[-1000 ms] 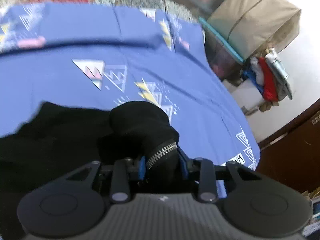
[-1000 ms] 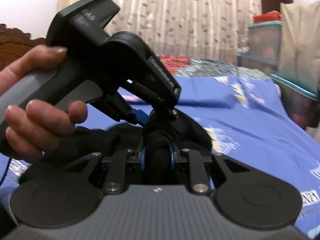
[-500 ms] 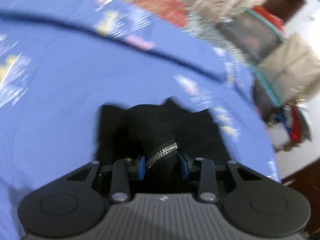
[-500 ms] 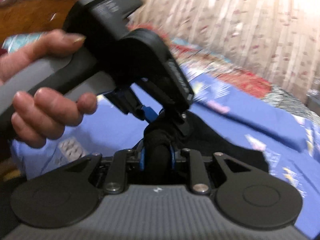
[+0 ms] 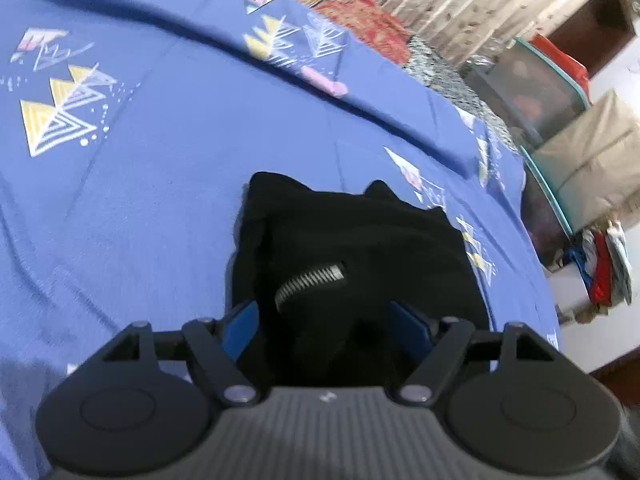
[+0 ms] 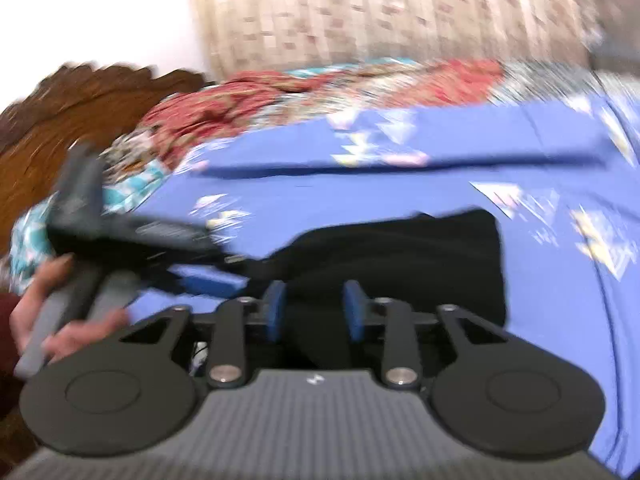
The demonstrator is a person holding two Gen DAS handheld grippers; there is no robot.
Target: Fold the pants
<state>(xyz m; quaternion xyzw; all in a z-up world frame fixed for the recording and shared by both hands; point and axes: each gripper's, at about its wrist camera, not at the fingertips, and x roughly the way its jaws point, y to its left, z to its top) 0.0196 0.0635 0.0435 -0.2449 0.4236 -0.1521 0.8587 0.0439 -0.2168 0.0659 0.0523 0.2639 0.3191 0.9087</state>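
Note:
The black pants (image 5: 360, 240) lie folded in a compact pile on the blue patterned bedsheet (image 5: 140, 168). A silver zipper (image 5: 310, 286) shows on top. My left gripper (image 5: 326, 320) is open, its blue pads wide apart on either side of the fabric. In the right wrist view the pants (image 6: 400, 252) lie flat ahead. My right gripper (image 6: 316, 308) is open, with black fabric between the parted pads. The left gripper and the hand holding it (image 6: 80, 280) show at the left of that view.
A carved wooden headboard (image 6: 60, 128) and a red patterned blanket (image 6: 280, 96) lie at the far side of the bed. Storage boxes and a beige bag (image 5: 580, 152) stand beyond the bed's right edge. Curtains (image 6: 380, 12) hang behind.
Both grippers were shut on the pants; both have opened now. The pants went from held up and bunched to lying folded on the sheet.

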